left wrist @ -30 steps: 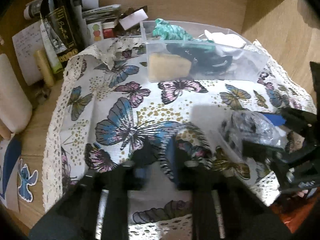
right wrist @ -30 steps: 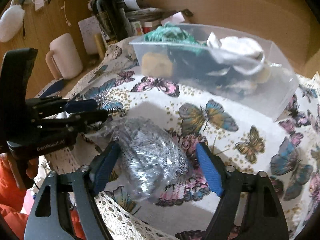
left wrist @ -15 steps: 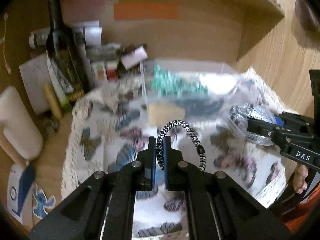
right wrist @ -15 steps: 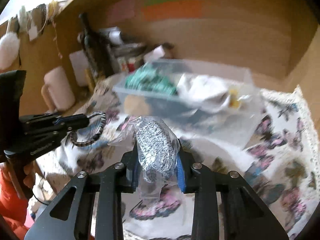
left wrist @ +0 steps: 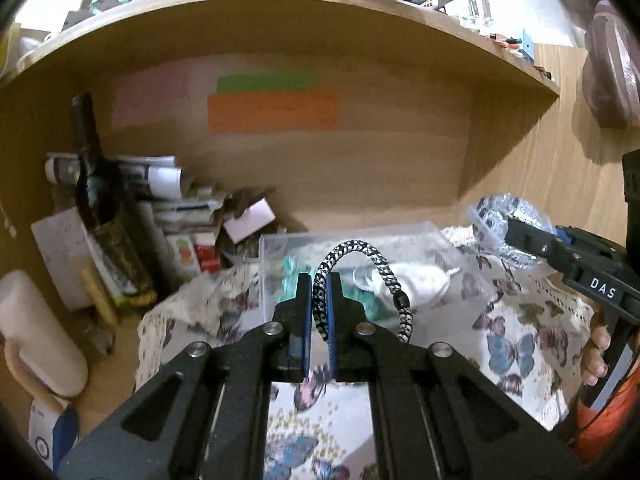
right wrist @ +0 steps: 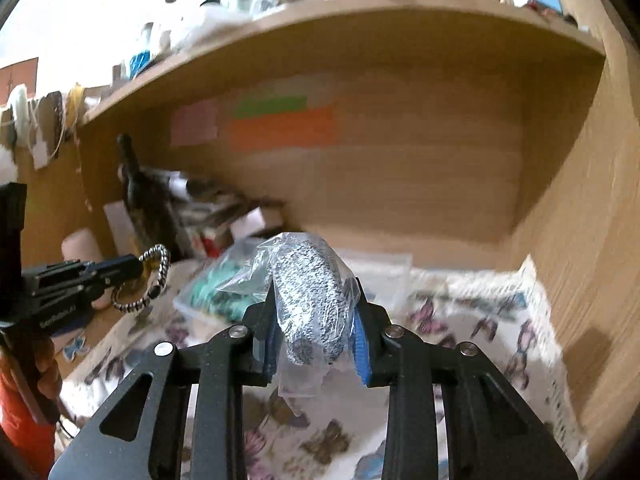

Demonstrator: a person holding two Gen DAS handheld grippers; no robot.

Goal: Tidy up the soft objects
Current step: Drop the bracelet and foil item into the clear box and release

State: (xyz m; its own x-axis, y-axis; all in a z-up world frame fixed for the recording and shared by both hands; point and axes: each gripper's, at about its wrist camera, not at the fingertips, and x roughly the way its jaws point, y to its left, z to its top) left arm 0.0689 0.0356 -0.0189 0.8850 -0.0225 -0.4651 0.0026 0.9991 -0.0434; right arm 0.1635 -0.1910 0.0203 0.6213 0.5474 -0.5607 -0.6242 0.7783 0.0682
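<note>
Both hands are loaded; the left claw [left wrist: 319, 294] is pinching a braided black-and-white cord loop [left wrist: 362, 276], the right claw [right wrist: 314, 322] squeezes a speckled grey bundle in a plastic bag [right wrist: 310, 296]; both are lifted off the butterfly tablecloth [left wrist: 516, 344]; the clear bin [left wrist: 276, 256] sits straight ahead toward the table's back edge, below both; I'd guess the left is closer.

A plastic bin [left wrist: 272, 248] is set on the tablecloth [left wrist: 520, 332] at the centre of the desk nook, under the shelf [left wrist: 280, 4]. A bottle [left wrist: 100, 216] and stacked papers [left wrist: 160, 184] are seen at 10 o'clock from the bin, a mug [left wrist: 36, 336] at 8 o'clock.
</note>
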